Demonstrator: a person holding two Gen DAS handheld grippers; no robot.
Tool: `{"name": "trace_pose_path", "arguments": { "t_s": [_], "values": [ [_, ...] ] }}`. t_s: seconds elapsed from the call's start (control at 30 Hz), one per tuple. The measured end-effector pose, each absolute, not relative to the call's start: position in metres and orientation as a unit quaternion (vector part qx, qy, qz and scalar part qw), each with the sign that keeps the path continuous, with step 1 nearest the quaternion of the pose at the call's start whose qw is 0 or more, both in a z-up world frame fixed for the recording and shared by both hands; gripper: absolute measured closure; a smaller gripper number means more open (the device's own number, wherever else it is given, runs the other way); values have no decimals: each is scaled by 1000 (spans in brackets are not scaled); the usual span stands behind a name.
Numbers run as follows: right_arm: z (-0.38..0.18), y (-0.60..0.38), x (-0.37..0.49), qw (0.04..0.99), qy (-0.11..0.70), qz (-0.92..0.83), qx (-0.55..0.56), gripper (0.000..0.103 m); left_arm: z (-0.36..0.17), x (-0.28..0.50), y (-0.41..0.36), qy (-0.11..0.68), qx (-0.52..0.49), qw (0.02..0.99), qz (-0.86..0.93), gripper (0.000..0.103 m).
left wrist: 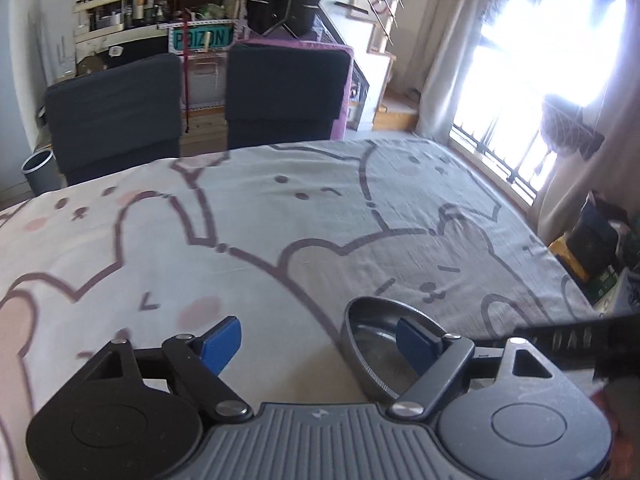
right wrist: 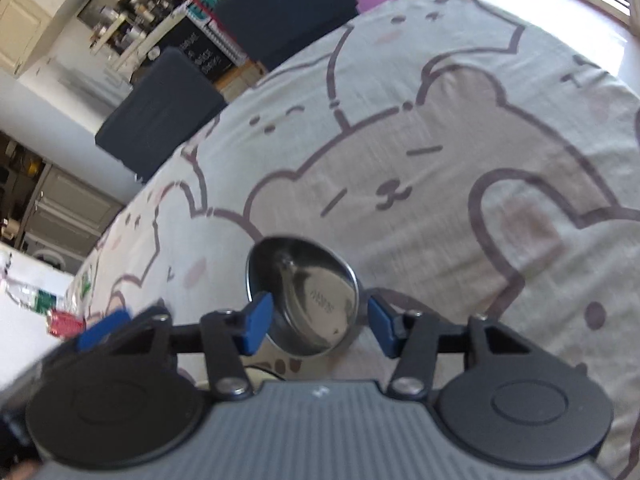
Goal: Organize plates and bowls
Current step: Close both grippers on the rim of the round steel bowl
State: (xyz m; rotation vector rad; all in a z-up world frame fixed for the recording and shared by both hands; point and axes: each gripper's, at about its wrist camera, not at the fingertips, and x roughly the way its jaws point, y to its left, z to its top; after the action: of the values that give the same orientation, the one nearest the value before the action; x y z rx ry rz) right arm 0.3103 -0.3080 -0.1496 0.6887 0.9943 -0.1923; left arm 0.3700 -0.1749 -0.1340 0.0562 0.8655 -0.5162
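Note:
A small steel bowl (left wrist: 372, 344) stands on the table with the bear-print cloth (left wrist: 280, 240). In the left wrist view my left gripper (left wrist: 316, 344) is open; its right blue pad (left wrist: 412, 340) hangs over the bowl's inside and its left pad is well clear of it. In the right wrist view the same bowl (right wrist: 308, 300) lies between the blue pads of my right gripper (right wrist: 318, 322), which is open around it, pads beside the rim without clamping it. The left gripper's blue pad (right wrist: 104, 328) shows at the lower left there.
Two dark chairs (left wrist: 116, 112) (left wrist: 284, 92) stand at the table's far edge. A grey bin (left wrist: 38, 168) stands on the floor at the left. Cluttered shelves (left wrist: 120, 16) are behind. A bright window with curtains (left wrist: 540, 60) is at the right. Bags and boxes (left wrist: 596, 248) lie by the right table edge.

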Motion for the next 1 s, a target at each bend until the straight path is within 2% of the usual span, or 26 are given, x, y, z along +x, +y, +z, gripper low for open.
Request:
{"name": "trace_pose_path", "arguments": {
  "t_s": [0.1, 0.13, 0.2, 0.63, 0.67, 0.77, 0.87, 0.93, 0.97, 1.0],
  "values": [
    [-162, -304, 317, 813, 485, -90, 310, 43, -147, 380, -191, 425, 37, 870, -246, 21],
    [-166, -304, 321, 811, 492, -91, 304, 48, -151, 384, -195, 428, 45, 869, -242, 22],
    [-178, -304, 326, 807, 506, -98, 290, 51, -158, 389, -198, 434, 57, 868, -234, 22],
    [-205, -289, 340, 813, 541, -95, 193, 51, -182, 406, -198, 449, 83, 864, -212, 25],
    [-205, -290, 339, 815, 538, -98, 190, 51, -182, 405, -196, 451, 83, 862, -215, 28],
    [-204, -295, 340, 822, 527, -100, 193, 51, -182, 404, -188, 471, 57, 849, -232, 48],
    [-201, -300, 342, 831, 510, -88, 205, 67, -182, 401, -181, 487, 26, 837, -250, 68],
    [-197, -301, 344, 836, 503, -73, 208, 85, -183, 400, -180, 493, 11, 831, -258, 84],
    [-195, -298, 345, 838, 500, -64, 207, 89, -183, 399, -180, 496, 3, 828, -261, 93],
    [-193, -296, 345, 841, 498, -58, 203, 92, -182, 398, -180, 496, 1, 829, -258, 93]
  ]
}}
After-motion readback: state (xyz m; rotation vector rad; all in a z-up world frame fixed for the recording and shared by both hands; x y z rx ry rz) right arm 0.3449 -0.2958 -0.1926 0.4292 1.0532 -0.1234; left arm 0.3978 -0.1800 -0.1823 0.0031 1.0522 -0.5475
